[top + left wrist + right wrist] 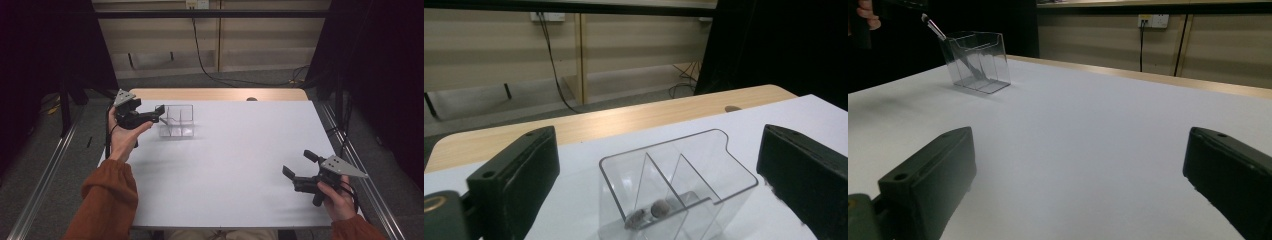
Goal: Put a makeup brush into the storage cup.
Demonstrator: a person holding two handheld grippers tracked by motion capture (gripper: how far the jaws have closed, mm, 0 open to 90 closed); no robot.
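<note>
A clear plastic holder (176, 121) with several compartments stands at the far left of the white table (235, 160). A thin dark pen (934, 28) leans in it, its top sticking out toward the left hand. My left gripper (149, 117) hovers at the holder's left rim, jaws open with nothing gripped. From above, the holder (684, 170) lies under my left gripper (659, 145), and two small rounded grey ends (650, 212) rest at the bottom of one compartment. My right gripper (298, 163) is held low at the near right, open and empty (1080, 145).
A bare wooden strip (215, 94) runs along the table's far edge with a small dark mark (251, 99) on it. Metal rails (42, 180) flank the table. Cables (210, 70) trail on the floor behind, below a wall socket (196, 4).
</note>
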